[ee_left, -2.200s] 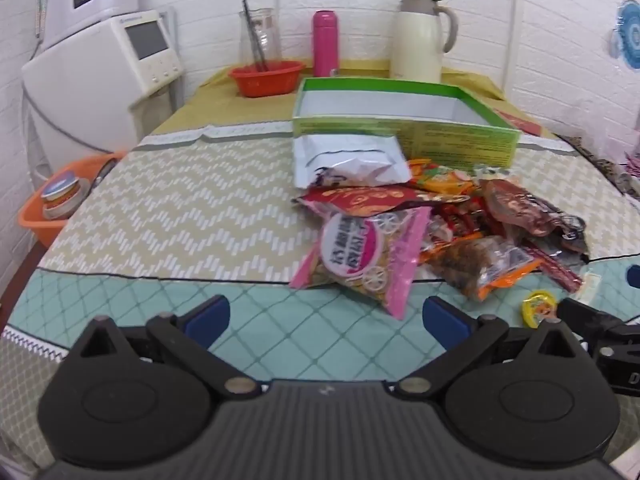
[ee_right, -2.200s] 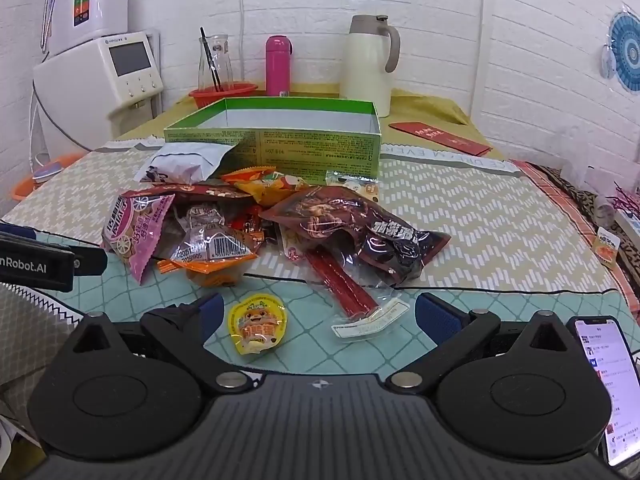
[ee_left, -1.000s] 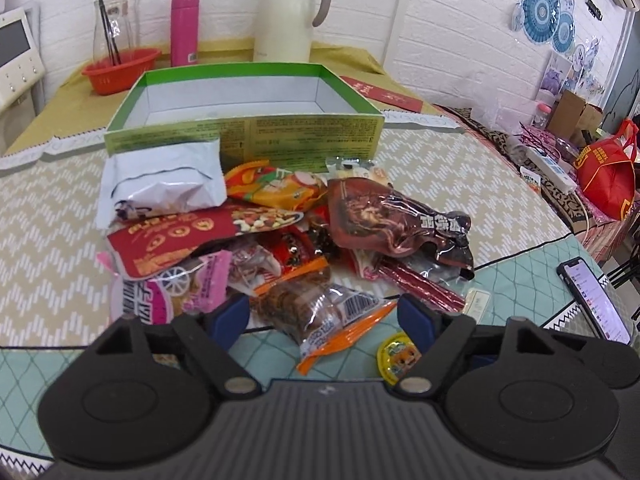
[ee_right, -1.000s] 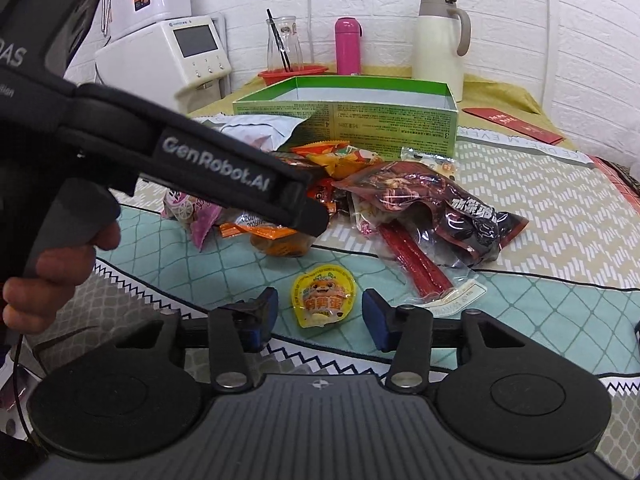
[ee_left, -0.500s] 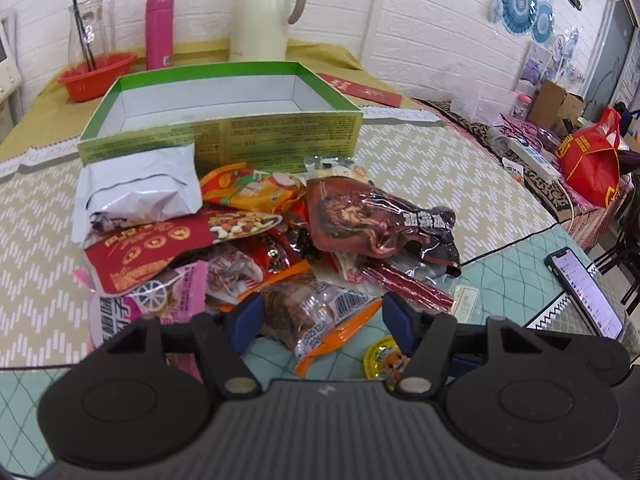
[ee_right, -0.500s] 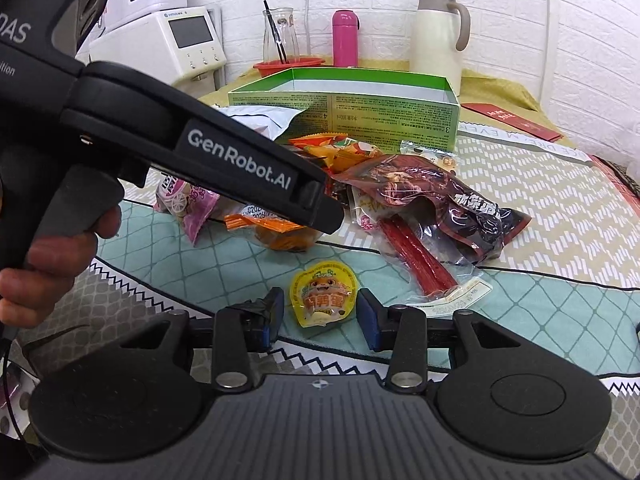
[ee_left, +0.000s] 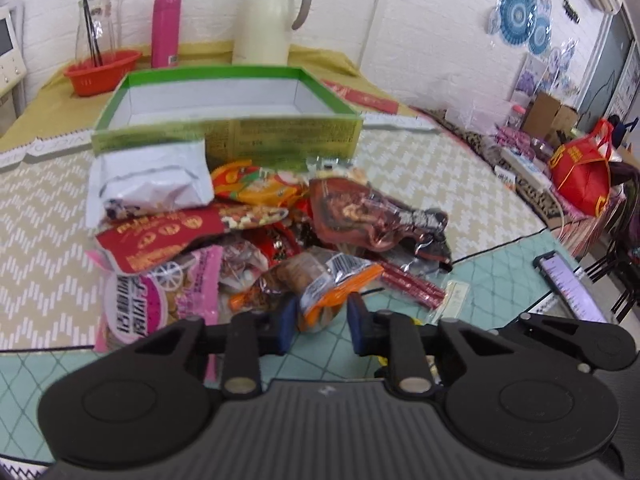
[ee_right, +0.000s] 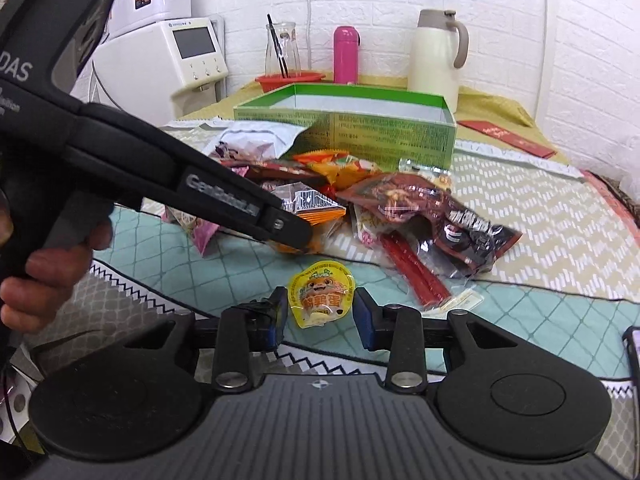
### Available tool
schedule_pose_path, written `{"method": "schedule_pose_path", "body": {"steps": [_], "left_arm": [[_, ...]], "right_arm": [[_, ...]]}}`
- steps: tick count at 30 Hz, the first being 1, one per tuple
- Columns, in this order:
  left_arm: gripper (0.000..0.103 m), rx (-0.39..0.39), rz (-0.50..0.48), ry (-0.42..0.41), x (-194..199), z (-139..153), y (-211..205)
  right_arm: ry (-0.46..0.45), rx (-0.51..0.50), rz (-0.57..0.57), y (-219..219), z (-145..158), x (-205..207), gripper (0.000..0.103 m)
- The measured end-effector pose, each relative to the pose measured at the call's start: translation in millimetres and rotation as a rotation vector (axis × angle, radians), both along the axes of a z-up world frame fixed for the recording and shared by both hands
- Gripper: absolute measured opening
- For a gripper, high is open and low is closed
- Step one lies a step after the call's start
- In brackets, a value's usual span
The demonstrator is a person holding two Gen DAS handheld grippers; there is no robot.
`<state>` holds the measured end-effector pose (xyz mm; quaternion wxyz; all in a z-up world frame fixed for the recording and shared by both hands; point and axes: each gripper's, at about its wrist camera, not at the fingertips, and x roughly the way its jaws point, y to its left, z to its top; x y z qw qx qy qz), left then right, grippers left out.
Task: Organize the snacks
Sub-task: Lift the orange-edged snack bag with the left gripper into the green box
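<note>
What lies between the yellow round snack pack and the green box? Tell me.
In the right wrist view, the snack pile lies between the yellow snack pack and the green box, after bare teal cloth.

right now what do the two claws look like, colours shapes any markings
Both are matte black plastic: a ribbed base, two round discs, angled link arms with silver rivets, and blue pads. The left claw seen from the right claw shows a pistol-style handle and white GenRobot.AI lettering.

Phone (ee_left: 568, 280) partly behind left hand-held gripper (ee_left: 320, 328) body. Yellow jelly cup hidden there, sliver only. Left hand-held gripper tip covers orange-edged packet (ee_right: 316, 208). Package print blurred, unreadable. Hand (ee_right: 44, 272) cut off at edge.
</note>
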<state>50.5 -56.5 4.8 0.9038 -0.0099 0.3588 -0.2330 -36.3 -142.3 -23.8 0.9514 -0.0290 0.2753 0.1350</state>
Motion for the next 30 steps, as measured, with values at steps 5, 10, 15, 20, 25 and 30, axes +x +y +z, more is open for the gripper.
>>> {"method": "schedule_pose_path", "body": {"steps": [5, 10, 15, 20, 25, 30], "left_arm": [[0.017, 0.033, 0.004, -0.069, -3.1, 14.3, 2.9], [0.036, 0.030, -0.022, -0.078, -8.4, 9.7, 5.1], [0.060, 0.043, -0.023, -0.055, -8.2, 1.4, 1.7], [0.060, 0.049, -0.012, -0.022, -7.7, -6.4, 2.7], [0.061, 0.045, -0.022, 0.005, 2.8, -14.6, -1.6], [0.054, 0.059, -0.064, -0.018, 0.7, -18.0, -6.0]], "right_arm": [[-0.034, -0.006, -0.007, -2.3, 10.0, 6.8, 0.063], [0.005, 0.011, -0.023, -7.1, 1.4, 9.5, 0.063], [0.019, 0.014, -0.030, -10.0, -2.7, 7.7, 0.063], [0.023, 0.012, -0.036, -12.2, -4.0, 9.2, 0.063], [0.042, 0.023, -0.038, -14.3, -8.8, 10.0, 0.063], [0.044, 0.024, -0.043, -16.4, -9.2, 8.4, 0.063]]}}
